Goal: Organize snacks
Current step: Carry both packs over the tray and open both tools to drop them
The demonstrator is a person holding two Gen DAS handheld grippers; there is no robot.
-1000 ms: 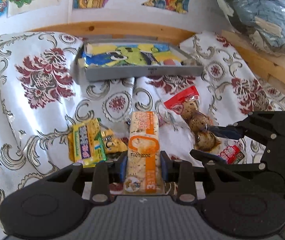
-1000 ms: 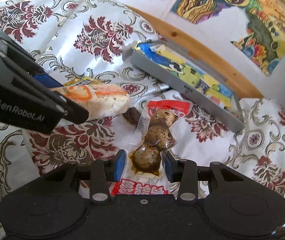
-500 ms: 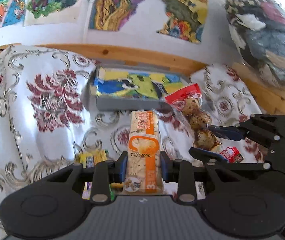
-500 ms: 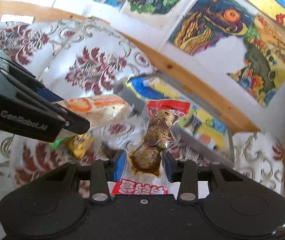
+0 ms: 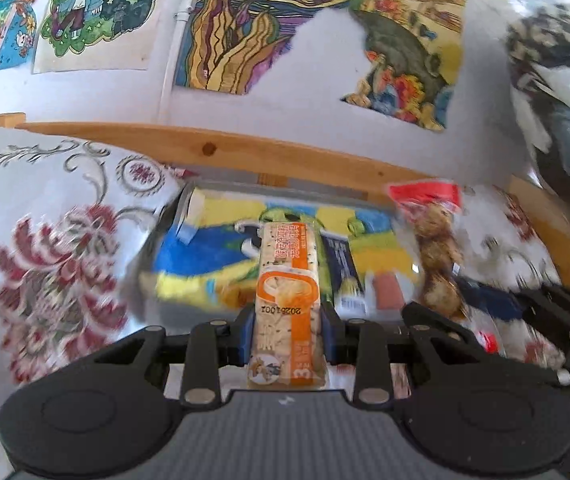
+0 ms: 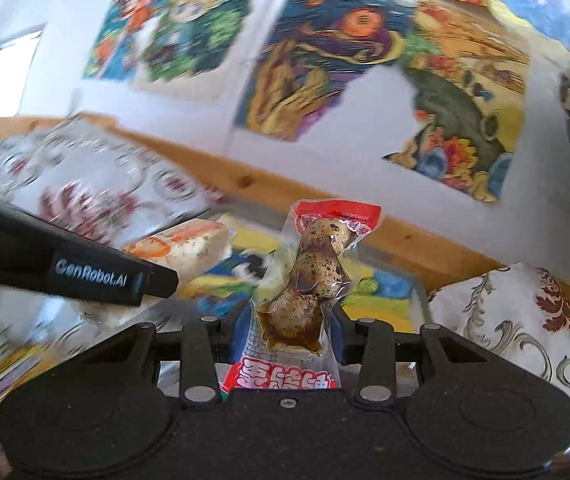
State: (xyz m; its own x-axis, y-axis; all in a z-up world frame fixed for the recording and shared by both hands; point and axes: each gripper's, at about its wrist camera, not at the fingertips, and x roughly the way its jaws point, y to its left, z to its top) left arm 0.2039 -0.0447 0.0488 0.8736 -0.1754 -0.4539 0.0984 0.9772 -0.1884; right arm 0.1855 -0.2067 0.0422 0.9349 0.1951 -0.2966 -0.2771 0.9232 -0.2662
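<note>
1. Gripping a rice bar, the left gripper has its jaws closed tight on the lower part of the pack; bar sticks straight fwd, held in the air above the tray.
2. Tray sits on the floral cloth, w/ a wood rail and posters behind.
3. Right gripper is clamped on an egg pack, just right of the bar, also near the tray; background blurred.

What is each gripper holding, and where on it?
Left gripper: orange-and-clear rice cracker bar, near its lower end. Right gripper: clear quail-egg pouch, at its bottom egg.
</note>
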